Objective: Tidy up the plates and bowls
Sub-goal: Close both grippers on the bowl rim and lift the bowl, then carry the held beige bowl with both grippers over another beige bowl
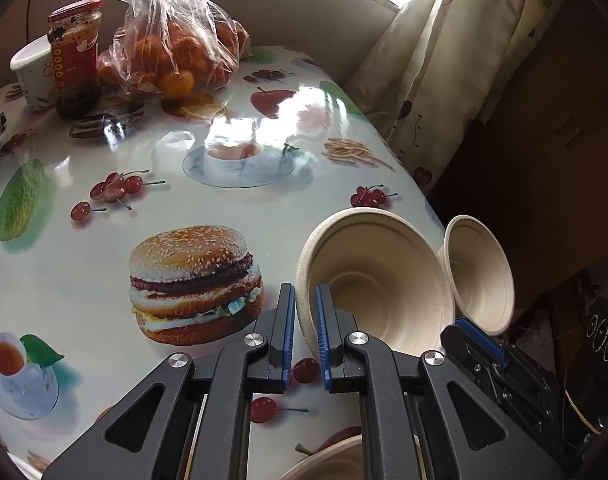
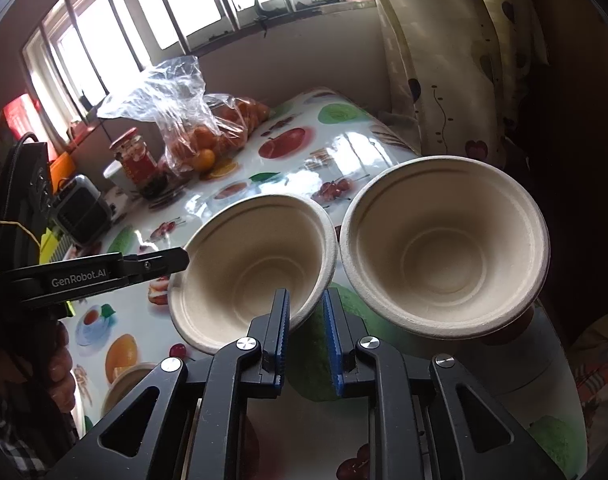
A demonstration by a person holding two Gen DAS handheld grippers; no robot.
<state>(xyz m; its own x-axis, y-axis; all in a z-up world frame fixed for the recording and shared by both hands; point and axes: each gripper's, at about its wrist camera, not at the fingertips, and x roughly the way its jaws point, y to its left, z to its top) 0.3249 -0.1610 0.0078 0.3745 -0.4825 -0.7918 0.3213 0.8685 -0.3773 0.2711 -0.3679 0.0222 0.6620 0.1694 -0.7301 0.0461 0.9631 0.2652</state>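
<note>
In the left wrist view, we are pinching the near bowl [image 1: 384,272] by its wall with the left gripper [image 1: 305,292]. Its blue pads are pressing on either side of the rim just ahead of us. To that gripper's right, the right gripper [image 1: 464,326] is meeting the same bowl's opposite edge. We are judging this a two-sided hold, meant to keep the light pulp bowl from tipping. The second bowl [image 1: 480,276] is sitting further right, just beside the first, near the edge of the table [image 1: 83,280]. What it is resting on we cannot tell.

In the right wrist view, the right gripper is clamping too, with the near bowl's rim running between its fingers directly ahead. The left gripper is pointing in from the left and touching the bowl's other side, and a hand [image 2: 59,360] is gripping its handle. The second bowl is lying ahead and to the right, and we are guessing it is the one to nest with.
</note>
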